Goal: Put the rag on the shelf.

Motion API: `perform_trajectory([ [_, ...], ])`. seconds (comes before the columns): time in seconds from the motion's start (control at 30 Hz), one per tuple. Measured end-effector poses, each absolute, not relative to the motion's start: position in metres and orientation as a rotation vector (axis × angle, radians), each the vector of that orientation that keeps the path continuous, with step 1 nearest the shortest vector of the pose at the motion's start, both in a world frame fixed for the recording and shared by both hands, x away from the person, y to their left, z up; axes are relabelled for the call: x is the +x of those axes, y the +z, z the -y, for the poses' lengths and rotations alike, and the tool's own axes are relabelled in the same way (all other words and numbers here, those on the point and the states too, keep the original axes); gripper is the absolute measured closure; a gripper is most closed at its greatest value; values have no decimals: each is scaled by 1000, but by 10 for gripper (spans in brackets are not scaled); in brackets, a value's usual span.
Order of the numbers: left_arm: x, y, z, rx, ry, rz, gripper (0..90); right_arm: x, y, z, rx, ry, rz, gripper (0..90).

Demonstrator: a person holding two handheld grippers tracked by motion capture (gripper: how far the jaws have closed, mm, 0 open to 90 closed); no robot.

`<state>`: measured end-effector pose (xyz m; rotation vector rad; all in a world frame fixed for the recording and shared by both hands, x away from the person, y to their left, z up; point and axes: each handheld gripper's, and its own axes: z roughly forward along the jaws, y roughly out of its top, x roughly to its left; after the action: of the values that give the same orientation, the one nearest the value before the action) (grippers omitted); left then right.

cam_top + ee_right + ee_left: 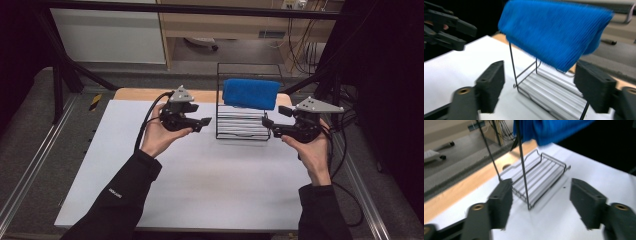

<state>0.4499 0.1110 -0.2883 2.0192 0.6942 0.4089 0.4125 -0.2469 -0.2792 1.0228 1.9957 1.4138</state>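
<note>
My table (200, 195) has a white top with a strip of bare wood (145, 94) along its far edge. Grey floor (30, 125) runs around it, with metal rails (25, 177) down either side. Black frame bars (60, 65) slant up at the left and one crosses overhead. Behind stands a white panel (107, 35) next to a wooden cabinet (225, 25), and cables (300, 50) hang at the right. The corners of the room are dark.
</note>
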Motion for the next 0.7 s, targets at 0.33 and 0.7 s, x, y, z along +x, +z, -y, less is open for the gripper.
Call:
perform_trajectory([
  [0.33, 418, -338, -156, 2034, 436, -741, 115, 400, -322, 234, 1063, 1417, -2067, 62],
  [0.7, 390, -390, -210, 2055, 418, -812, 62, 392, -377, 228, 1111, 1362, -2171, 8],
])
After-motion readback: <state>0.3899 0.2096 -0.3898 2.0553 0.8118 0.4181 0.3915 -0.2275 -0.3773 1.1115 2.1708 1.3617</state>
